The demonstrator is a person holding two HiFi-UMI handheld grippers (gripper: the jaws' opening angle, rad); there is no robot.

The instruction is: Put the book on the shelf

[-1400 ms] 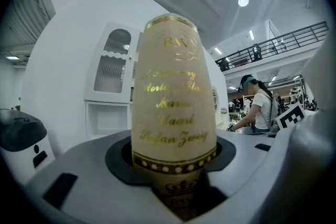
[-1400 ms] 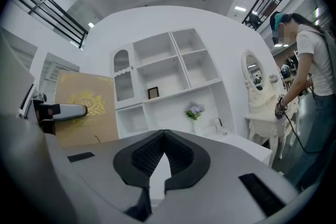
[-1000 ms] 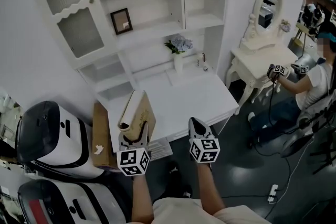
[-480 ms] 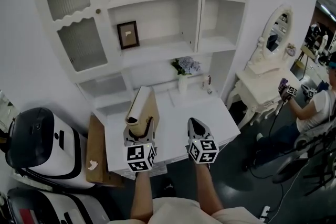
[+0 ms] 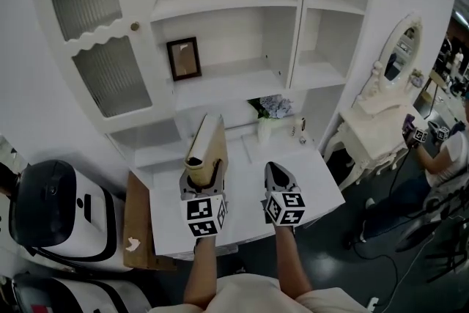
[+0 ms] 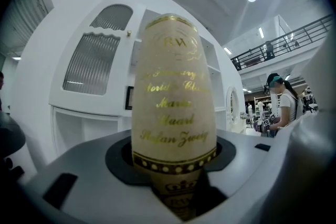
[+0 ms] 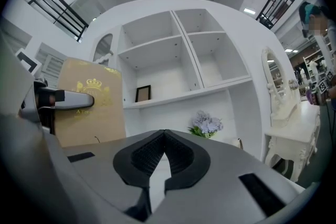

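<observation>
A tan book (image 5: pixel 207 146) with gold lettering stands upright in my left gripper (image 5: pixel 201 176), which is shut on its lower spine end. In the left gripper view the rounded spine (image 6: pixel 172 107) fills the middle, between the jaws of the left gripper (image 6: pixel 173 165). My right gripper (image 5: pixel 275 171) hovers beside it over the white desk (image 5: pixel 308 179), shut and empty. The right gripper view shows the book's cover (image 7: pixel 89 113) at the left and the right gripper (image 7: pixel 164 136) with its pads meeting. The white shelf unit (image 5: pixel 227 4) rises behind the desk.
A framed picture (image 5: pixel 183 59) stands on a middle shelf, and a vase of flowers (image 5: pixel 272 110) sits at the back of the desk. A vanity table with a mirror (image 5: pixel 385 102) and a seated person (image 5: pixel 447 154) are at the right. White machines (image 5: pixel 51 209) and a cardboard box (image 5: pixel 135 223) are at the left.
Both grippers have moved forward over the desk toward the shelf unit and risen a little, the left still holding the book upright. The shelves now look nearer.
</observation>
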